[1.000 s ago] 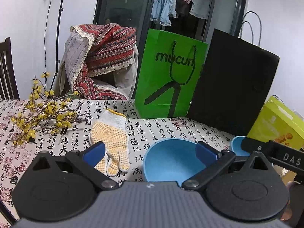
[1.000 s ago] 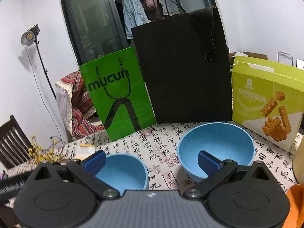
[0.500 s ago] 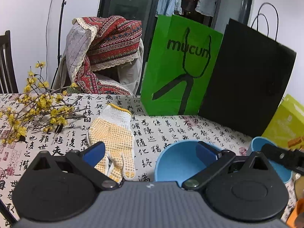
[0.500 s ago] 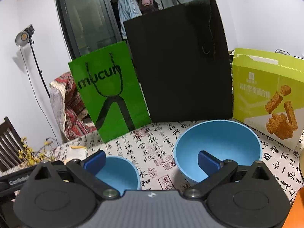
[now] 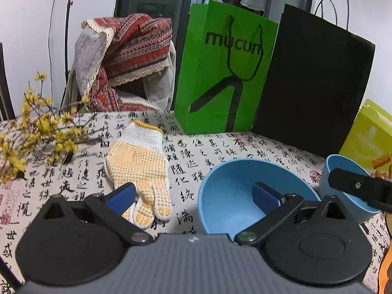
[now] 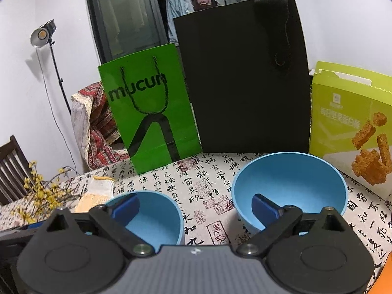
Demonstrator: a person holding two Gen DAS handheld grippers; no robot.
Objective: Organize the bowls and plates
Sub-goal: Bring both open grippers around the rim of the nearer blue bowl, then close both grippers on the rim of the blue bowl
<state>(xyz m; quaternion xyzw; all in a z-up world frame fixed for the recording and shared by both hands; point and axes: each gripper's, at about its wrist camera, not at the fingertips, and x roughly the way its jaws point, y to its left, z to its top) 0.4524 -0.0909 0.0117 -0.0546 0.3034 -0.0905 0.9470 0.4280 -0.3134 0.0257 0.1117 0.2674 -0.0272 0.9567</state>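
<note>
Lamp (image 6: 42, 34) in right view only

The left black two-finger gripper (image 5: 193, 193) points downward, jaws wide apart; the right black two-finger gripper (image 6: 196, 207) angles down, jaws closing.

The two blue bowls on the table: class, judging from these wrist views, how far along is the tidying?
Done: nothing visible; the left bowl and right bowl stand apart on the tablecloth, unstacked. In hand: nothing is gripped. The right gripper has begun closing with one finger over each bowl; the left gripper is open at the left bowl. Left: gathering both bowls; no plates show.
</note>
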